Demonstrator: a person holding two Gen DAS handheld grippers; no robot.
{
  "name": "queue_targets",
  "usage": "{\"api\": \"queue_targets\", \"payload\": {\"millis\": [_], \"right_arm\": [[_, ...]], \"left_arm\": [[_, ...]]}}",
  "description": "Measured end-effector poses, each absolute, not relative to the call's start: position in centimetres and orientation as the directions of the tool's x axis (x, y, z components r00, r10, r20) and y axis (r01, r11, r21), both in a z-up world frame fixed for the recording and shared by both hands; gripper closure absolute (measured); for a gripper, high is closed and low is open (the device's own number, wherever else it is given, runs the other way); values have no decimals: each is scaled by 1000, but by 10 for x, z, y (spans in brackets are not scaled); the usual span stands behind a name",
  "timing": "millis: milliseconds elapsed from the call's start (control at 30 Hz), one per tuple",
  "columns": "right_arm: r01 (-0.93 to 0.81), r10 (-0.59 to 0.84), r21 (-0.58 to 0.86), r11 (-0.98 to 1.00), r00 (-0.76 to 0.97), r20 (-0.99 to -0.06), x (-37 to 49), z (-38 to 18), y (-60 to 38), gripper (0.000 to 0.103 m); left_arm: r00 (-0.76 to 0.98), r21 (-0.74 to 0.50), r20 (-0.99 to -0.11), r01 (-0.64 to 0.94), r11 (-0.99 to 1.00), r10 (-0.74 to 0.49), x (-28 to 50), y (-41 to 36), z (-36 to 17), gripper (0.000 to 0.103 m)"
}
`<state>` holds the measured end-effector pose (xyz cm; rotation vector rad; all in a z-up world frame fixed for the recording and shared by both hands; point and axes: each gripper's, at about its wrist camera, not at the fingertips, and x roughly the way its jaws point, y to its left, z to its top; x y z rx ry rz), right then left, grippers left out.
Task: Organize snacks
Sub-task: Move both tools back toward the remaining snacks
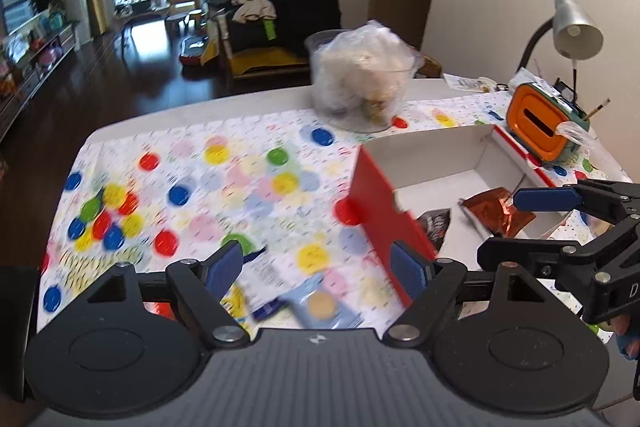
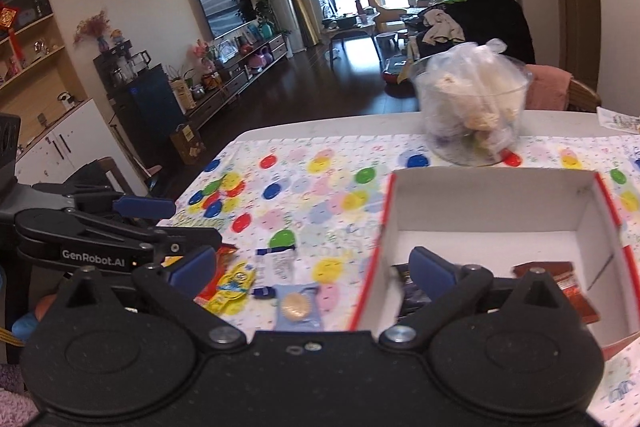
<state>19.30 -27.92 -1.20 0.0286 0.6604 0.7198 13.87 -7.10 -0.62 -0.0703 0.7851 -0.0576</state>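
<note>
A red box with a white inside (image 1: 376,203) (image 2: 484,227) stands on the dotted tablecloth. In it lie a copper-brown snack packet (image 1: 500,213) (image 2: 568,283) and a dark packet (image 1: 434,225) (image 2: 412,291). Loose snacks lie left of the box: a light blue biscuit packet (image 1: 324,307) (image 2: 298,307), a white and blue packet (image 1: 260,267) (image 2: 278,261) and a yellow packet (image 2: 234,287). My left gripper (image 1: 316,267) is open and empty above the loose snacks. My right gripper (image 2: 312,267) is open and empty, over the box's left wall; it also shows in the left wrist view (image 1: 532,223).
A clear container stuffed with plastic bags (image 1: 362,79) (image 2: 474,111) stands behind the box. An orange and green case (image 1: 544,127) and a desk lamp (image 1: 572,27) are at the right. The table's far edge (image 2: 320,131) drops to a dark floor.
</note>
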Motion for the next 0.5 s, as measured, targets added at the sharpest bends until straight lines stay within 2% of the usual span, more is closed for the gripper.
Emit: {"api": "queue_targets", "payload": {"millis": [200, 500], "right_arm": [[-609, 610, 232, 759, 538, -582, 184, -26, -247, 0], [-595, 565, 206, 777, 514, -646, 178, -57, -205, 0]], "left_arm": [[701, -115, -711, -43, 992, -52, 112, -22, -20, 18], [667, -108, -741, -233, 966, 78, 77, 59, -44, 18]]}}
